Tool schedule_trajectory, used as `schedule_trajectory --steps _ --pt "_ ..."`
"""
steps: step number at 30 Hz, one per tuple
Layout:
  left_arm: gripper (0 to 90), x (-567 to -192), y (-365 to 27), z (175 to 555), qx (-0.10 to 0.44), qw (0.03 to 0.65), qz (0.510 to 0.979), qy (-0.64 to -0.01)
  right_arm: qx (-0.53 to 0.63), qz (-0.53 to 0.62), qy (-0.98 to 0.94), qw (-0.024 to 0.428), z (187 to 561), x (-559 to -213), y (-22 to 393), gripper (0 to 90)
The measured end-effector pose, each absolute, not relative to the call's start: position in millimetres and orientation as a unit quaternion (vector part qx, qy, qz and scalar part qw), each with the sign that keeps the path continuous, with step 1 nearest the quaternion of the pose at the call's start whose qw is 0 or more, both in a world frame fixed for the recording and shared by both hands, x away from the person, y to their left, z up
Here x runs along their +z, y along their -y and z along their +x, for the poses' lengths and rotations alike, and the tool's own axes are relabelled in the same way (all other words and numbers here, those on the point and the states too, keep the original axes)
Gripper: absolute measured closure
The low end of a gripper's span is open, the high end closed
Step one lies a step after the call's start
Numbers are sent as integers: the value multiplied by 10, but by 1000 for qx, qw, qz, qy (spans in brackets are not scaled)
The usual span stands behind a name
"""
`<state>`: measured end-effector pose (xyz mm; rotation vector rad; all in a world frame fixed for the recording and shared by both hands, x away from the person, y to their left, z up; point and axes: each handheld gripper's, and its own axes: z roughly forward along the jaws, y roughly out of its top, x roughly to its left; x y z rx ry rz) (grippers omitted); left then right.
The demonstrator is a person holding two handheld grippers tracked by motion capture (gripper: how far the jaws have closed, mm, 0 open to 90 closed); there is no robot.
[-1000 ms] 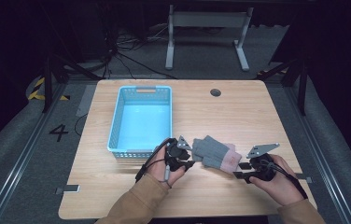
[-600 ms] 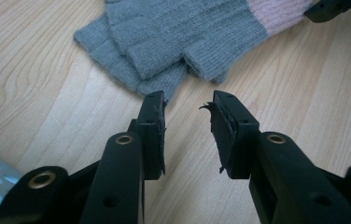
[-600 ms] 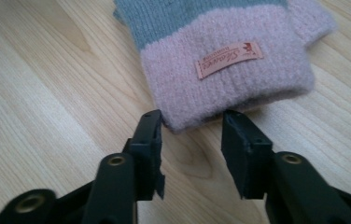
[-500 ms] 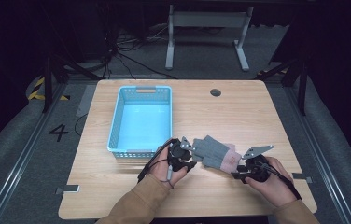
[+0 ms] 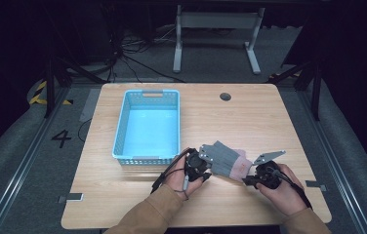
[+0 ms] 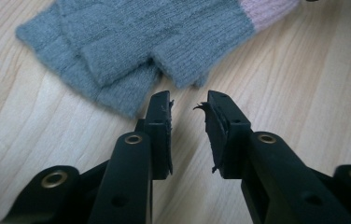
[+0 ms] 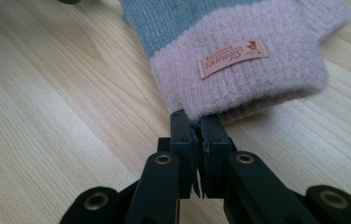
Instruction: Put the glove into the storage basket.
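A grey knitted glove with a pale pink cuff [image 5: 226,162] lies flat on the light wooden counter [image 5: 250,117], stretched between the two hand-held tools. The right claw [image 7: 200,125] has just been closing and now pinches the lower edge of the pink cuff, its jaws all but together on a thin fold of wool just ahead of the tips; the cuff's small stitched label sits a little beyond them. The left claw [image 6: 186,105] has narrowed too, yet a clear gap remains and nothing is in it: the grey finger ends lie just ahead of its tips, apart from the pads. Beyond the left claw stands a light blue plastic mesh basket [image 5: 122,127], with nothing inside it. By the look of things, one end of the glove is secured and the other is still to be taken, with any lift or transfer to the basket yet to come. Compared with a second ago, the right tool has drawn in against the cuff, while the glove itself lies much where it did
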<state>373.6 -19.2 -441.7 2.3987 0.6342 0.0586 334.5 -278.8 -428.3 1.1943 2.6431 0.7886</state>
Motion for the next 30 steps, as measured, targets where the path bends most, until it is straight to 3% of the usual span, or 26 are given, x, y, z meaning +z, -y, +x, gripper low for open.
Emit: schedule_trajectory --steps 16,23,30 --pt "738 -4504 343 3822 14 312 915 -255 263 387 -881 69 3348 -4289 2776 862" --pt "871 -4489 342 3825 24 305 918 -252 261 383 -883 73 3343 -4288 2762 863" --pt "888 -4403 342 3778 45 317 916 -244 261 375 -884 100 3321 -4250 2751 877"
